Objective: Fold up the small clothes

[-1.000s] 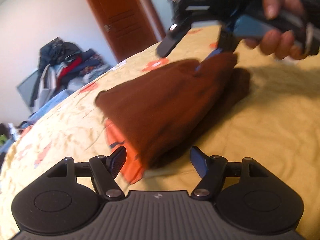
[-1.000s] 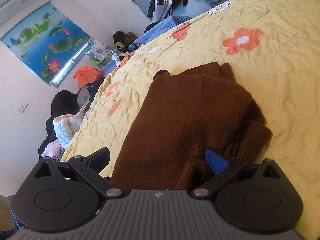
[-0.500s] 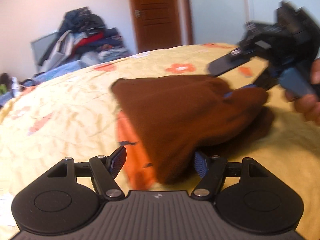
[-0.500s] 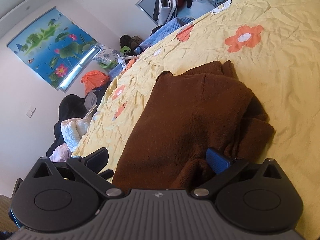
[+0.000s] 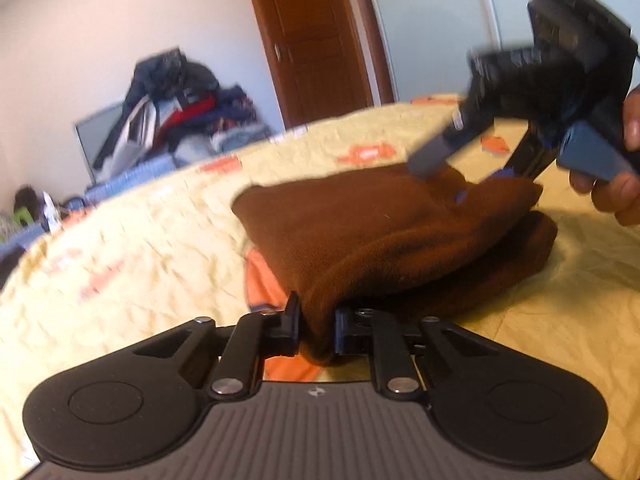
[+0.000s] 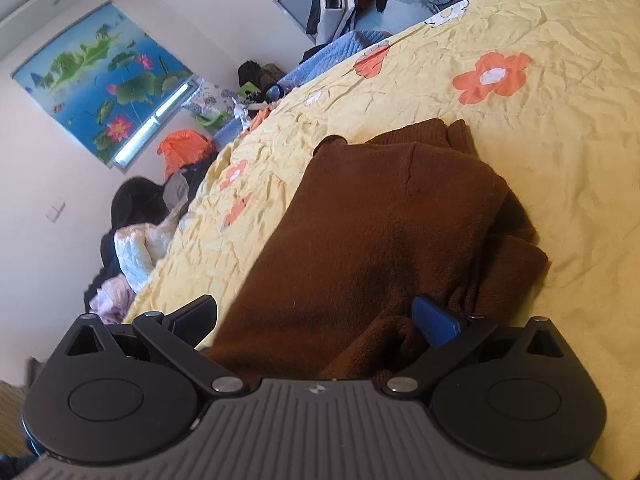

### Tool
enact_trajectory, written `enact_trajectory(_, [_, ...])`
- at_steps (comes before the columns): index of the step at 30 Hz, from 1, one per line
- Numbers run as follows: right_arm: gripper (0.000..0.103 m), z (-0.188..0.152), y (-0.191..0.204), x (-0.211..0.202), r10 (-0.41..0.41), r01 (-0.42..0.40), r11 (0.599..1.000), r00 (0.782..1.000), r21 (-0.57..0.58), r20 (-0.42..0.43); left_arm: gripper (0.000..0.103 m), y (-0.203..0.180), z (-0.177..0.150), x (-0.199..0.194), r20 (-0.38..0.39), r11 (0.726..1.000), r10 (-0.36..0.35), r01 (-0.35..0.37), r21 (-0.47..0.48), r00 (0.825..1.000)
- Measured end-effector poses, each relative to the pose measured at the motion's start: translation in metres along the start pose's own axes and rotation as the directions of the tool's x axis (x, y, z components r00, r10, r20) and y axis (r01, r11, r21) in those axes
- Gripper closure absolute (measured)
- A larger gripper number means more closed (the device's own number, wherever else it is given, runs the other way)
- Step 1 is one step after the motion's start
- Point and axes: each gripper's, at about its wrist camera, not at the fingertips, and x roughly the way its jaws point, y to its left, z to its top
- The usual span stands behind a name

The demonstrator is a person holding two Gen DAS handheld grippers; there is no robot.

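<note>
A brown fleece garment [image 5: 380, 232] lies folded on the yellow flowered bedspread [image 5: 140, 248]. My left gripper [image 5: 316, 328] is shut on the garment's near corner, the cloth pinched between both fingers. In the right wrist view the same garment [image 6: 380, 232] fills the middle. My right gripper [image 6: 316, 320] is open, its fingers spread wide with the garment's edge lying between them. The right gripper also shows in the left wrist view [image 5: 472, 168], resting on the garment's far end.
A pile of clothes [image 5: 176, 108] and a brown door [image 5: 316, 40] stand beyond the bed. More clothes [image 6: 136, 240] lie on the floor by the bed's left side, under a lotus picture [image 6: 100, 80].
My left gripper has closed on the near corner of the brown garment; it was open before. The right gripper stays open over the far end.
</note>
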Motion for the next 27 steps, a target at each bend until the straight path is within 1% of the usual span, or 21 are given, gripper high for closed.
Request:
enact_trajectory(3, [0.000, -0.007, 0.005, 0.002, -0.018, 0.017, 0.997, 1.000, -0.076, -0.018, 0.091, -0.001, -0.015, 0.011, -0.074, 1.000, 0.005, -0.004, 0.008, 0.997])
enact_trajectory(5, [0.000, -0.010, 0.005, 0.005, -0.008, 0.007, 0.996, 1.000, -0.093, -0.011, 0.090, -0.008, -0.013, 0.006, -0.059, 1.000, 0.016, -0.014, 0.023, 0.998])
enact_trajectory(7, [0.000, -0.008, 0.008, 0.005, -0.019, 0.017, 0.995, 1.000, -0.095, -0.016, 0.087, -0.007, -0.006, -0.001, -0.061, 1.000, -0.014, 0.012, -0.021, 0.998])
enact_trajectory(8, [0.000, -0.006, 0.010, 0.003, -0.027, 0.024, 0.995, 0.999, -0.095, -0.024, 0.086, -0.004, -0.004, -0.007, -0.062, 0.998, -0.051, 0.049, -0.037, 0.997])
enact_trajectory(9, [0.000, -0.002, 0.012, 0.001, -0.034, 0.031, 0.996, 0.999, -0.088, -0.031, 0.084, -0.003, -0.001, -0.012, -0.058, 0.997, -0.070, 0.067, -0.041, 0.996])
enact_trajectory(11, [0.000, 0.009, 0.015, -0.006, -0.047, 0.046, 0.998, 0.998, -0.051, -0.033, 0.074, -0.001, 0.004, -0.025, -0.028, 0.992, -0.122, 0.120, -0.039, 0.992])
enact_trajectory(12, [0.000, 0.014, 0.017, -0.009, -0.043, 0.042, 0.998, 0.999, -0.036, -0.023, 0.063, 0.000, 0.007, -0.030, 0.002, 0.988, -0.151, 0.151, -0.040, 0.989])
enact_trajectory(13, [0.000, 0.020, 0.018, -0.011, -0.031, 0.030, 0.999, 1.000, -0.030, -0.008, 0.043, 0.000, 0.010, -0.033, 0.035, 0.982, -0.183, 0.184, -0.040, 0.983])
enact_trajectory(14, [0.000, 0.025, 0.020, -0.011, -0.021, 0.021, 0.999, 1.000, -0.034, 0.004, 0.031, -0.003, 0.014, -0.031, 0.047, 0.976, -0.215, 0.216, -0.027, 0.976])
enact_trajectory(15, [0.000, 0.031, 0.022, -0.007, -0.025, 0.025, 0.999, 1.000, -0.040, 0.010, 0.020, -0.008, 0.017, -0.030, 0.049, 0.975, -0.223, 0.224, -0.003, 0.973])
enact_trajectory(18, [0.000, 0.046, 0.026, 0.016, -0.058, 0.058, 0.997, 0.998, -0.052, -0.002, 0.021, -0.029, 0.025, -0.020, 0.094, 0.977, -0.194, 0.183, 0.113, 0.976])
enact_trajectory(19, [0.000, 0.049, 0.024, 0.026, -0.061, 0.060, 0.997, 0.998, -0.050, -0.016, 0.021, -0.035, 0.025, -0.011, 0.091, 0.976, -0.182, 0.169, 0.135, 0.979])
enact_trajectory(21, [0.000, 0.052, 0.020, 0.046, -0.108, 0.104, 0.992, 0.993, -0.075, -0.048, 0.022, -0.042, 0.022, 0.015, 0.014, 0.977, -0.162, 0.158, 0.146, 0.987])
enact_trajectory(22, [0.000, 0.051, 0.016, 0.055, -0.150, 0.143, 0.985, 0.987, -0.096, -0.066, 0.023, -0.043, 0.017, 0.026, -0.043, 0.976, -0.164, 0.168, 0.139, 0.986])
enact_trajectory(23, [0.000, 0.049, 0.011, 0.062, -0.179, 0.170, 0.979, 0.981, -0.117, -0.077, 0.023, -0.040, 0.010, 0.031, -0.059, 0.974, -0.187, 0.193, 0.116, 0.981])
enact_trajectory(24, [0.000, 0.044, 0.007, 0.061, -0.166, 0.155, 0.975, 0.985, -0.158, -0.056, 0.024, -0.037, 0.005, 0.029, -0.041, 0.974, -0.203, 0.206, 0.092, 0.978])
enact_trajectory(26, [0.001, 0.036, 0.004, 0.057, -0.146, 0.134, 0.972, 0.988, -0.195, -0.043, 0.025, -0.036, -0.001, 0.024, -0.041, 0.973, -0.207, 0.210, 0.098, 0.977])
enact_trajectory(27, [0.001, 0.033, 0.005, 0.056, -0.145, 0.133, 0.968, 0.989, -0.212, -0.041, 0.030, -0.036, -0.001, 0.021, -0.043, 0.973, -0.205, 0.209, 0.100, 0.978])
